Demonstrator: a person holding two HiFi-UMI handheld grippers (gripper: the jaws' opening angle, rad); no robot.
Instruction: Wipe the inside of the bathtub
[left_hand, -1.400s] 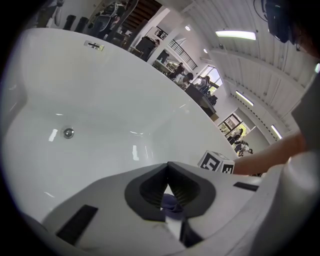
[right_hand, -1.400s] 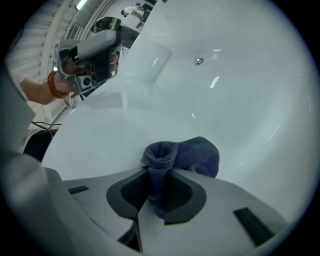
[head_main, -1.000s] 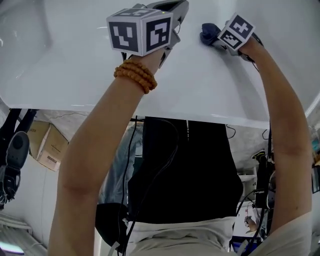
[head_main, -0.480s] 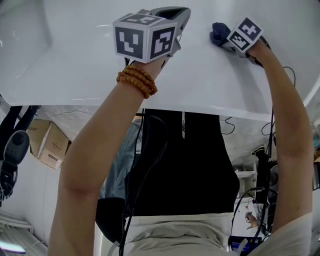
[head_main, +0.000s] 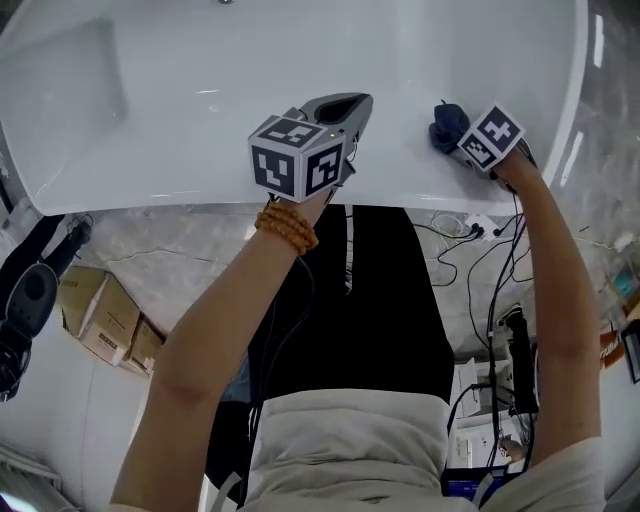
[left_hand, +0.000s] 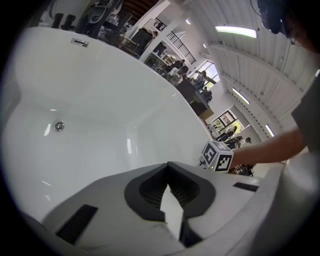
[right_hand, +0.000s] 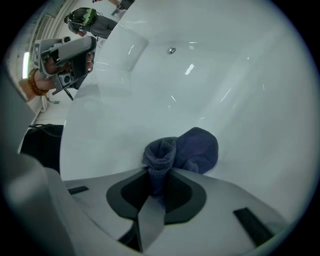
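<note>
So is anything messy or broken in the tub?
Nothing stands out. The bathtub looks white and clean, with no spills or cracks showing. The right gripper pinches a bunched dark blue cloth at the inner wall. The left gripper is shut and empty.

Against near inner wall of glossy white bathtub (head_main: 150, 100): crumpled dark blue cloth (head_main: 447, 122), right of grey left gripper (head_main: 345, 105).

White bathtub (head_main: 200, 90): dk-blue cloth (head_main: 447, 124) lay against inner wall nr rim. Floor (head_main: 180, 235) beside tub carried cardboard boxes (head_main: 100, 315), cables (head_main: 450, 232).
</note>
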